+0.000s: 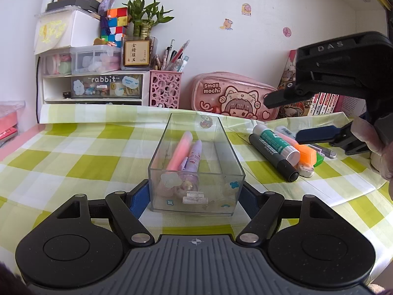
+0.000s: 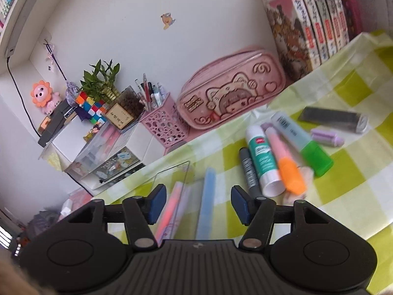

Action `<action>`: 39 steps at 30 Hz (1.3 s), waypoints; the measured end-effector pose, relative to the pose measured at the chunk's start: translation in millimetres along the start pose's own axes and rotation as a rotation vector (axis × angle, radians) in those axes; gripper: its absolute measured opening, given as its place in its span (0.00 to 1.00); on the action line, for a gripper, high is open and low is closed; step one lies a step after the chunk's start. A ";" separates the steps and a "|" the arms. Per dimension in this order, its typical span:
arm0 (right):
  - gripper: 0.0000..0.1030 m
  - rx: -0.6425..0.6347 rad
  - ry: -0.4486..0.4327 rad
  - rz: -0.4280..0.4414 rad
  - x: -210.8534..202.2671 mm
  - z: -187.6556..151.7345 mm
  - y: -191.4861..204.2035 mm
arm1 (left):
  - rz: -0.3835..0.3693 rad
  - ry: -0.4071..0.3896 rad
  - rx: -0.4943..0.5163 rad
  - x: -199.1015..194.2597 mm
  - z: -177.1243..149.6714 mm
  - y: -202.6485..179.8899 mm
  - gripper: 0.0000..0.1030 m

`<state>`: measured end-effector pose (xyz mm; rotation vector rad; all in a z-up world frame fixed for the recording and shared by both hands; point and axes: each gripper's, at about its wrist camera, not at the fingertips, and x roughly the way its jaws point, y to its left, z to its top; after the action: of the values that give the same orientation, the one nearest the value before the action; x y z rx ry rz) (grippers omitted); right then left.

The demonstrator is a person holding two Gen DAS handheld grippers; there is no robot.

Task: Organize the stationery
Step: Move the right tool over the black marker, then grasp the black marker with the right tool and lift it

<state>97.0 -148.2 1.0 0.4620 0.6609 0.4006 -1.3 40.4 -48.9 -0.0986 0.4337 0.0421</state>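
Observation:
My left gripper [image 1: 194, 199] is shut on the near end of a clear plastic box [image 1: 221, 184], with a blue pad against each side wall. Inside lie a pink highlighter [image 1: 180, 150] and a purple pen [image 1: 194, 154]. My right gripper [image 2: 199, 204] is open above the box's right side, also in the left wrist view [image 1: 289, 118]. A blurred light-blue marker [image 2: 207, 201] sits between its pads, touched by neither; I cannot tell whether it is inside the box. To the right lie a glue stick [image 2: 261, 162], a grey marker [image 2: 249, 172], an orange-capped highlighter [image 2: 282, 157] and a green-capped one [image 2: 302, 142].
A pink pencil case [image 1: 233, 95] leans against the wall behind the box. A pink pen holder [image 1: 165, 88] and drawer units [image 1: 98, 86] stand back left, books [image 2: 314, 19] back right. A black lead case [image 2: 334, 119] and a purple eraser [image 2: 326, 136] lie on the checked cloth. A hand [image 1: 378, 147] holds the right gripper.

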 end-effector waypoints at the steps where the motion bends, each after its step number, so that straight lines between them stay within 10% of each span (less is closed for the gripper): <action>1: 0.61 -0.018 -0.010 -0.016 -2.4 -1.1 -2.1 | 0.001 0.000 0.001 0.1 0.5 -0.1 0.72; 13: 0.61 -0.236 -0.008 -0.117 5.4 -25.0 -2.9 | 0.007 -0.005 0.006 -0.6 0.6 -0.2 0.72; 29: 0.23 -0.358 0.058 -0.142 27.1 -37.2 -4.0 | 0.007 -0.005 0.006 -0.7 0.3 -0.4 0.72; 39: 0.20 -0.460 0.209 -0.138 10.4 -42.8 11.4 | 0.007 -0.005 0.006 -0.8 0.1 -0.6 0.72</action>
<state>73.9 -121.7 -27.9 -0.0637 0.7716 0.4575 -1.8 39.8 -48.4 -0.0910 0.4293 0.0483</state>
